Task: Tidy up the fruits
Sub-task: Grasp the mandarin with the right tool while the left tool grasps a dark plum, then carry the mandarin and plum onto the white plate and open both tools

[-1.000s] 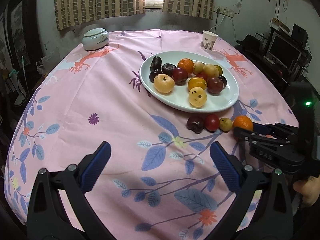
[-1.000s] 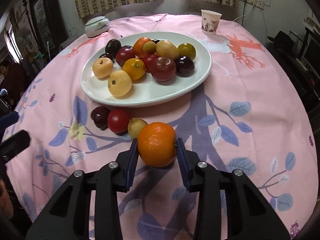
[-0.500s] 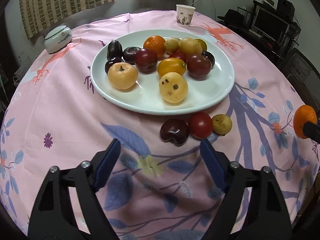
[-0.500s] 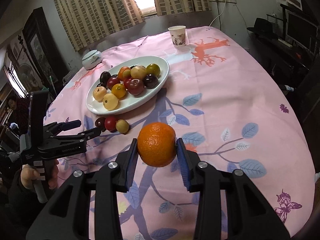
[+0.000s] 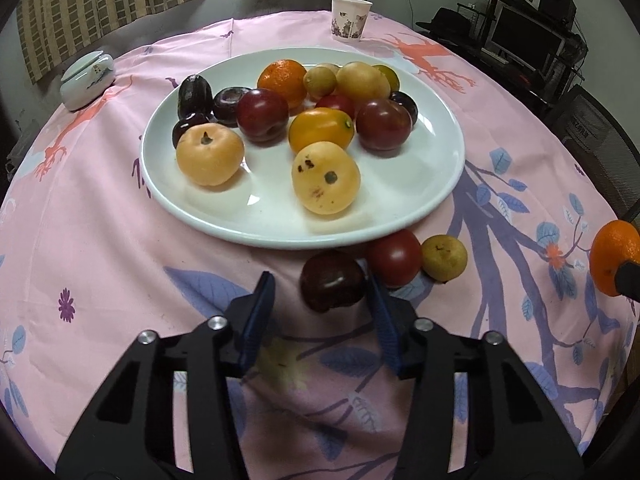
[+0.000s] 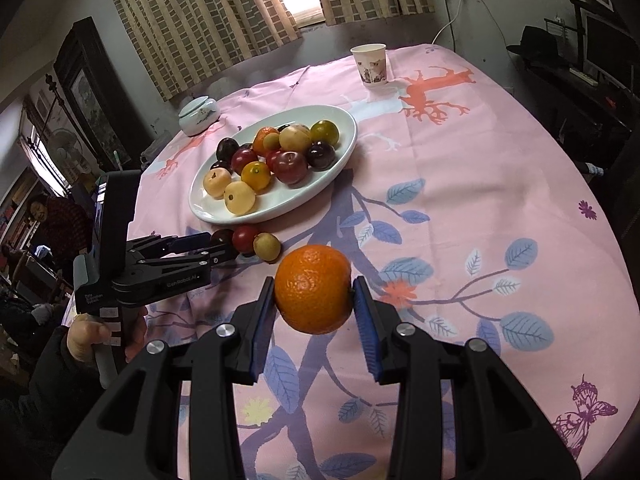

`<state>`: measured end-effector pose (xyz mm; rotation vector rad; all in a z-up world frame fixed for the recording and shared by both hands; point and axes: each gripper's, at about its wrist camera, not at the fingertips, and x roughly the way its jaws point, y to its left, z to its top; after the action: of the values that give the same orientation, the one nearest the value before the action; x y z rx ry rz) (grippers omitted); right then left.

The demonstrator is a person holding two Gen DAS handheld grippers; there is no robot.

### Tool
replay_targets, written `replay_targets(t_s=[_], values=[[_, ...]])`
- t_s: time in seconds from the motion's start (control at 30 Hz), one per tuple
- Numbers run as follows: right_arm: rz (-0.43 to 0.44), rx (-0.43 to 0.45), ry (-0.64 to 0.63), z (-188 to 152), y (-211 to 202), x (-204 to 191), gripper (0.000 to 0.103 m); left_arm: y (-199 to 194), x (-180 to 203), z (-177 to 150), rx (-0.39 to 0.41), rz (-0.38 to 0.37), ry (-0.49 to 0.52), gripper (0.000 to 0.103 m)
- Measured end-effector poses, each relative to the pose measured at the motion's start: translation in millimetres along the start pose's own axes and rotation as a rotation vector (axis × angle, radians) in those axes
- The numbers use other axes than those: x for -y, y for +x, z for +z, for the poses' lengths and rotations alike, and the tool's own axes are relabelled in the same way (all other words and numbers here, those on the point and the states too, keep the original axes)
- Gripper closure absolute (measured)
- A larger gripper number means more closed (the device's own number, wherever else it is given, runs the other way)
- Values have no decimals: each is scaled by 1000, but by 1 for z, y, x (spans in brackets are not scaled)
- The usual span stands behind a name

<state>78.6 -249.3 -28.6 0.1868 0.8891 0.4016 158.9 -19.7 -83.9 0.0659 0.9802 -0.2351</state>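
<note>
A white plate (image 5: 260, 236) holds several plums, oranges and yellow fruits. Just in front of it on the pink cloth lie a dark plum (image 5: 332, 286), a red fruit (image 5: 394, 256) and a small yellow-green fruit (image 5: 444, 258). My left gripper (image 5: 317, 276) is low over the cloth with its jaws closing around the dark plum. Its right pad touches the plum and a gap shows on the left. My right gripper (image 6: 313, 286) is shut on an orange (image 6: 312, 276), held above the cloth to the right. In the right wrist view the left gripper (image 6: 216, 246) reaches the dark plum (image 6: 222, 236).
A paper cup (image 5: 350, 20) stands at the far side of the table, a white lidded jar (image 5: 86, 80) at the far left. A hand (image 6: 86, 336) holds the left gripper's grip. Another person (image 6: 60, 220) sits beyond the table's left edge. Desks with screens stand to the right.
My left gripper has moved forward and down to the loose fruits, and its jaws have narrowed around the dark plum. My right gripper lifted the orange off the cloth and drew back.
</note>
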Motion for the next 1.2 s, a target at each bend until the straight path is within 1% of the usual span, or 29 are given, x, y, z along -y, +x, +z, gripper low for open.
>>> replay_targets(t_s=[0.13, 0.2, 0.23, 0.33, 0.47, 0.6, 0.7, 0.9, 1.03, 1.1, 1.2], values=[[-4, 2, -13, -1, -4, -8, 64, -1, 4, -1, 13, 6, 10, 70], [-5, 5, -18, 0, -6, -11, 64, -5, 4, -3, 17, -19, -2, 70], [-7, 6, -20, 1, -7, -13, 64, -10, 5, -5, 27, -30, -2, 70], [-10, 5, -35, 1, -9, -21, 64, -29, 13, -14, 65, -32, 5, 70], [-7, 5, -54, 0, -8, -32, 64, -55, 17, -33, 85, -28, -29, 70], [7, 7, -69, -2, -6, -47, 64, -77, 13, -53, 93, -28, -63, 71], [11, 1, -87, -4, -5, -58, 64, -95, 6, -60, 118, -20, -78, 71], [21, -8, -113, -13, -4, -72, 64, -121, -8, -63, 170, -8, -104, 71], [25, -30, -127, -18, 1, -75, 64, -125, -16, -64, 172, -3, -125, 71], [24, -44, -141, -15, 5, -78, 64, -126, -20, -59, 167, 7, -128, 71], [33, -65, -189, 1, 10, -84, 64, -129, -29, -38, 169, 29, -119, 71]])
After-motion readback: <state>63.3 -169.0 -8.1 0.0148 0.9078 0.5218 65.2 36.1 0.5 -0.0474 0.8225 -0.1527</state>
